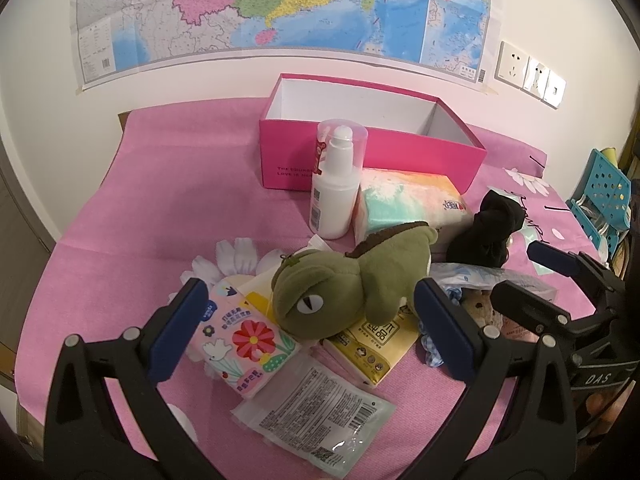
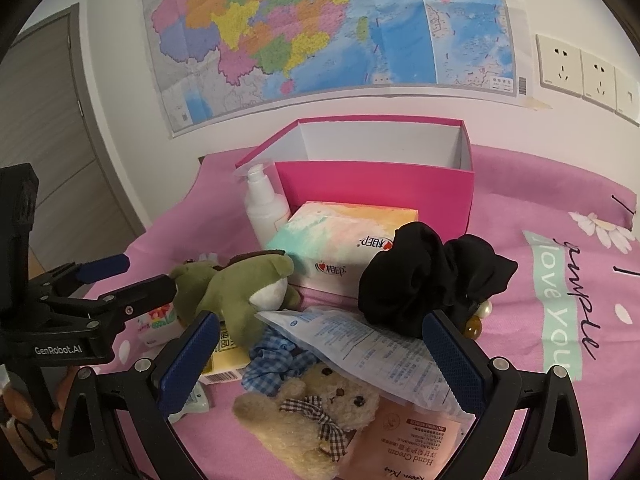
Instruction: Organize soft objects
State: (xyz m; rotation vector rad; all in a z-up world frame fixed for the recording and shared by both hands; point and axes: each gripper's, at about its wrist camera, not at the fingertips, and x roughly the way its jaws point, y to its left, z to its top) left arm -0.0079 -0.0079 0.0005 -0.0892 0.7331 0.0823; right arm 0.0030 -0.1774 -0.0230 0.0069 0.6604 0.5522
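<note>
A green plush dinosaur [image 1: 344,284] lies on tissue packs in the middle of the pink cloth; it also shows in the right wrist view [image 2: 236,284]. My left gripper [image 1: 308,320] is open, its fingers either side of the dinosaur's head. My right gripper [image 2: 320,356] is open over a beige teddy bear [image 2: 316,412], a blue checked scrunchie [image 2: 272,364] and a plastic packet [image 2: 360,348]. A black scrunchie [image 2: 428,276] lies beyond, also seen in the left wrist view [image 1: 484,232]. An open pink box [image 1: 372,140] stands at the back, empty as far as shown.
A white pump bottle [image 1: 336,184] and a large tissue pack [image 1: 404,208] stand in front of the box. A flowered tissue pack [image 1: 244,340], a yellow pack [image 1: 380,344] and a clear sachet [image 1: 316,412] lie near. A blue rack [image 1: 600,200] is at right.
</note>
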